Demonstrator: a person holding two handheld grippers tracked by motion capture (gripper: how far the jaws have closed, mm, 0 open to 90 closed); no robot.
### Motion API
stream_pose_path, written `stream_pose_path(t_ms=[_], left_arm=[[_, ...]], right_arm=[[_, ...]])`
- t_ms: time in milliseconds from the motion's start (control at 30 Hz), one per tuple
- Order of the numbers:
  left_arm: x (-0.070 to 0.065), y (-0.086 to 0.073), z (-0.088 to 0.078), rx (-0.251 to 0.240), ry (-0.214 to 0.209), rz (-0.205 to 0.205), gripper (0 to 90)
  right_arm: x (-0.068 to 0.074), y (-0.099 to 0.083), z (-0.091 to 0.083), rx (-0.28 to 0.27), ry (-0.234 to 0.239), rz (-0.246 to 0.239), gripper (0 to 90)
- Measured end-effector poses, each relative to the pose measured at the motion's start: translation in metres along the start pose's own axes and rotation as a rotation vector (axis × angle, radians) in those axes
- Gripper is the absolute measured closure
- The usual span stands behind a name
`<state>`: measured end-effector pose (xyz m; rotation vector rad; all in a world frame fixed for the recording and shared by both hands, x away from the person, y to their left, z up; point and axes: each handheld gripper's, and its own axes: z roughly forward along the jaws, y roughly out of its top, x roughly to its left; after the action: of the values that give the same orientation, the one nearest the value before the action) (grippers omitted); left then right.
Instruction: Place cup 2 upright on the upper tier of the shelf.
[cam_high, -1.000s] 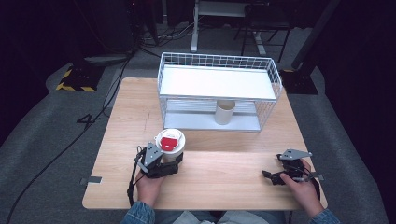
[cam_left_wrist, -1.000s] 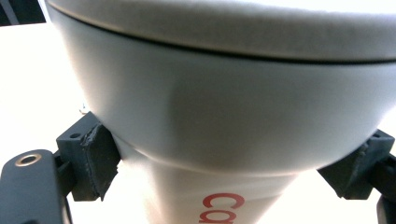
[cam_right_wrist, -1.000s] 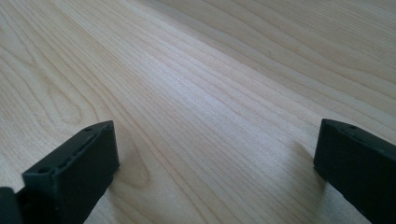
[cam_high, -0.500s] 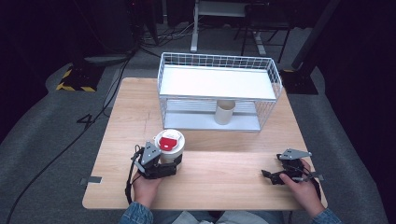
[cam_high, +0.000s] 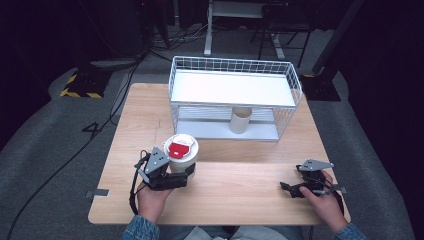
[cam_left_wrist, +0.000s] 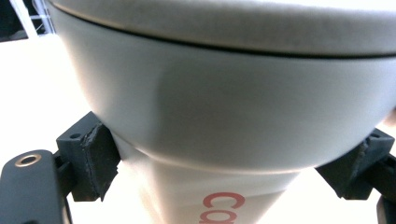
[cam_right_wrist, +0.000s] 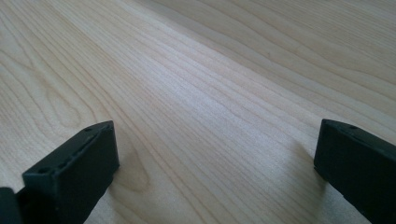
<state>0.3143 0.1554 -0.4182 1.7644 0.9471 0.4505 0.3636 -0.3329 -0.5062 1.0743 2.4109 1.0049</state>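
Observation:
A white lidded cup (cam_high: 181, 150) with a red label on its lid stands on the wooden table (cam_high: 240, 187) at the front left. My left gripper (cam_high: 189, 169) is shut on the cup from the near side. In the left gripper view the cup (cam_left_wrist: 224, 107) looms close, red lettering low on its wall. The black pads (cam_left_wrist: 95, 161) press its narrow body just under the wide lid. At the front right my right gripper (cam_high: 286, 188) lies low on the table, open. In the right gripper view its jaws stand wide apart over bare wood (cam_right_wrist: 215, 93), nothing between them.
A white wire rack (cam_high: 235, 90) with a flat white top shelf stands at the back middle of the table. A pale cardboard cup (cam_high: 240, 120) stands on its lower shelf. Dark floor, cables and chair legs lie beyond the table.

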Motion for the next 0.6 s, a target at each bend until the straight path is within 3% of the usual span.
stream_pose_path(t_ms=[133,600], left_arm=[[0.000,0.011,-0.005,-0.002,-0.015,0.018,13.2],[0.003,0.045,-0.017,-0.013,-0.044,0.011,13.2]], right_arm=[[0.000,0.000,0.000,0.000,0.000,0.000,0.1],[0.000,0.000,0.000,-0.001,0.000,-0.001,0.1]])
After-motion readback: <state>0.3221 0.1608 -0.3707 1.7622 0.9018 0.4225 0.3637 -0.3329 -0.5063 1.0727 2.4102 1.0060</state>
